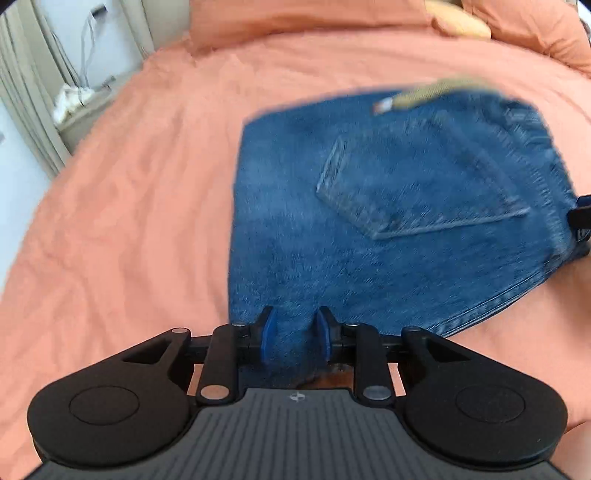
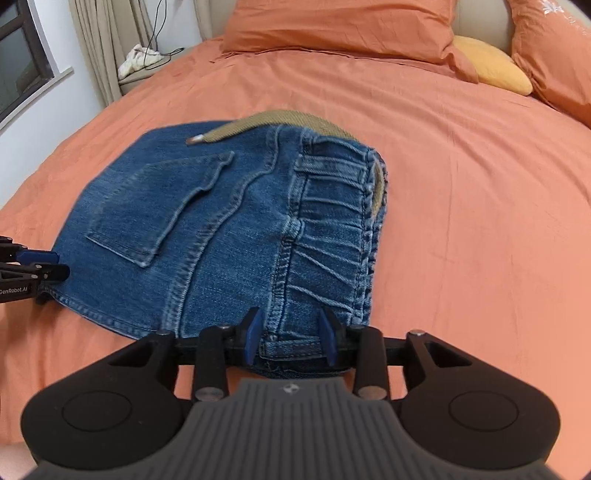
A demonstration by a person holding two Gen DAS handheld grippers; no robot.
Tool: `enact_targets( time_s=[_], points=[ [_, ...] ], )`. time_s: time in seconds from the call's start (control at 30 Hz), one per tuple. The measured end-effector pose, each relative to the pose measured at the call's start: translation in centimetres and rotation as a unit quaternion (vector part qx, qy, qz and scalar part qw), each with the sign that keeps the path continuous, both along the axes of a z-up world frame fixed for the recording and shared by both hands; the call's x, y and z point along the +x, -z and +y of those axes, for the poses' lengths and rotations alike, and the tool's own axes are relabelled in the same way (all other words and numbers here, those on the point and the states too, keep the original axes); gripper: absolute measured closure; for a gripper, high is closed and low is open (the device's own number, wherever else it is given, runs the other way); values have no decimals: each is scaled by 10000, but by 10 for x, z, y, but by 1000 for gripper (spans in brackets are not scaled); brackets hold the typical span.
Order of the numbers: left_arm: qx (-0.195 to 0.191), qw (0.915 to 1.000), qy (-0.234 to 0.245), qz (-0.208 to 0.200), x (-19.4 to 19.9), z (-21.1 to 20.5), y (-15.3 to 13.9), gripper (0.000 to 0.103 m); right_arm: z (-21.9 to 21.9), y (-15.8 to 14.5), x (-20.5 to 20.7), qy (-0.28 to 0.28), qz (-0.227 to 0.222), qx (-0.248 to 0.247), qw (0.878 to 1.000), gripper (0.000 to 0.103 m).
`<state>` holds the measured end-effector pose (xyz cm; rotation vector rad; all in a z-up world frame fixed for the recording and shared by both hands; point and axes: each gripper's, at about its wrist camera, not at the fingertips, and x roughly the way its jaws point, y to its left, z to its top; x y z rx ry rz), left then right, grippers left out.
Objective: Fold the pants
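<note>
Blue denim pants (image 1: 369,221) lie folded into a compact stack on the orange bed, back pocket (image 2: 162,206) up, with a khaki belt (image 2: 273,123) at the far edge. My left gripper (image 1: 295,338) has its blue pads on either side of the near denim edge, with cloth between them. My right gripper (image 2: 291,334) straddles the near edge at the elastic waistband (image 2: 332,236), with denim between the pads. The left gripper also shows in the right wrist view (image 2: 33,266), and the right gripper shows at the right edge of the left wrist view (image 1: 581,214).
Orange pillows (image 2: 340,26) and a yellow cushion (image 2: 491,64) lie at the head of the bed. A bedside stand with white cloth and cables (image 2: 140,59) is at far left, by curtains (image 2: 96,40) and a window (image 2: 18,55).
</note>
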<state>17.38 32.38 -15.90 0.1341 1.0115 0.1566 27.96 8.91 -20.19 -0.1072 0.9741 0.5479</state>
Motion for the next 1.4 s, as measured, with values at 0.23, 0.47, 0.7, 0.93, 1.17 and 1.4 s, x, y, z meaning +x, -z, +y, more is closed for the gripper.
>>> enact_targets(
  time_s=[0.23, 0.47, 0.7, 0.93, 1.17, 1.4],
  points=[
    [262, 9943, 97, -1025, -46, -43, -97, 56, -22, -92, -29, -87, -598, 281, 9978, 33],
    [404, 9779, 67, -2053, -88, -101, -186, 23, -55, -204, -100, -132, -1715, 776, 9820, 15],
    [-90, 9558, 29, -2940, -133, -144, -221, 12, -100, -257, -185, 64, -2567, 1137, 9597, 6],
    [43, 9529, -125, -3031, -155, -162, -209, 12, -136, -249, -246, 615, -2951, 1163, 9464, 5],
    [-29, 9616, -272, -2730, -164, -168, -189, 11, -129, -216, -269, 811, -3011, 1044, 9444, 5],
    [-76, 9709, -593, -2319, -161, -163, -159, 11, -102, -175, -252, 885, -2504, 748, 9612, 5]
  ],
)
